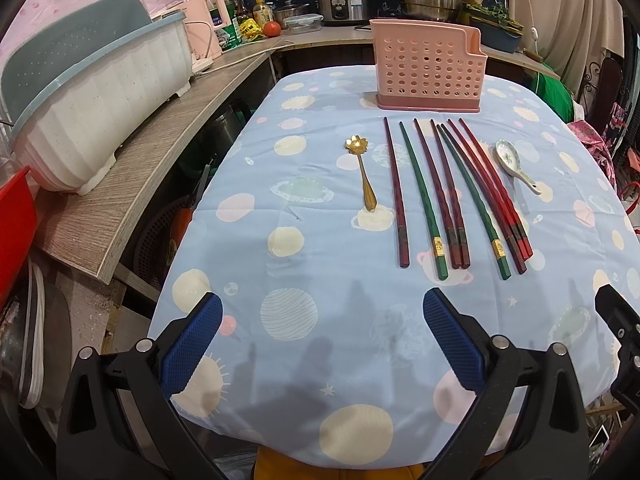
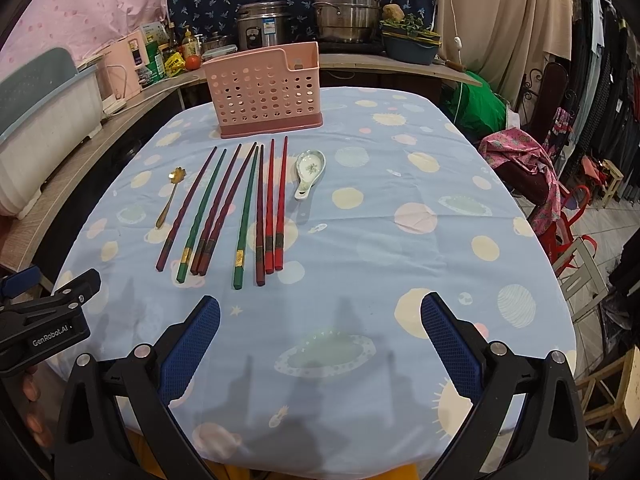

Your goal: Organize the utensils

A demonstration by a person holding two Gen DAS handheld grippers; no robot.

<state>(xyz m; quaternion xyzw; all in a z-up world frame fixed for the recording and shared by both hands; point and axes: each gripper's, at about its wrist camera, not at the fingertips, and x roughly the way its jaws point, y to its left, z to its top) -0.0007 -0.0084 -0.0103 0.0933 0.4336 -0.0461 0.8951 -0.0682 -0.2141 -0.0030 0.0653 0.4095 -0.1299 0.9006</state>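
Note:
A pink perforated utensil holder [image 1: 428, 70] [image 2: 266, 88] stands upright at the far side of the table. In front of it lie several red, maroon and green chopsticks [image 1: 444, 196] [image 2: 240, 208] in a row. A gold flower-shaped spoon [image 1: 362, 172] [image 2: 170, 196] lies to their left, a white ceramic spoon [image 1: 514, 164] [image 2: 308, 172] to their right. My left gripper [image 1: 322, 312] is open and empty near the table's front edge. My right gripper [image 2: 320, 312] is open and empty there too.
The table wears a blue planet-print cloth [image 1: 320, 240] [image 2: 400, 240]. A wooden counter [image 1: 140, 148] on the left carries a white dish rack [image 1: 92, 92]. Pots and a rice cooker [image 2: 260, 26] stand behind. Chairs and clothes [image 2: 560, 160] crowd the right.

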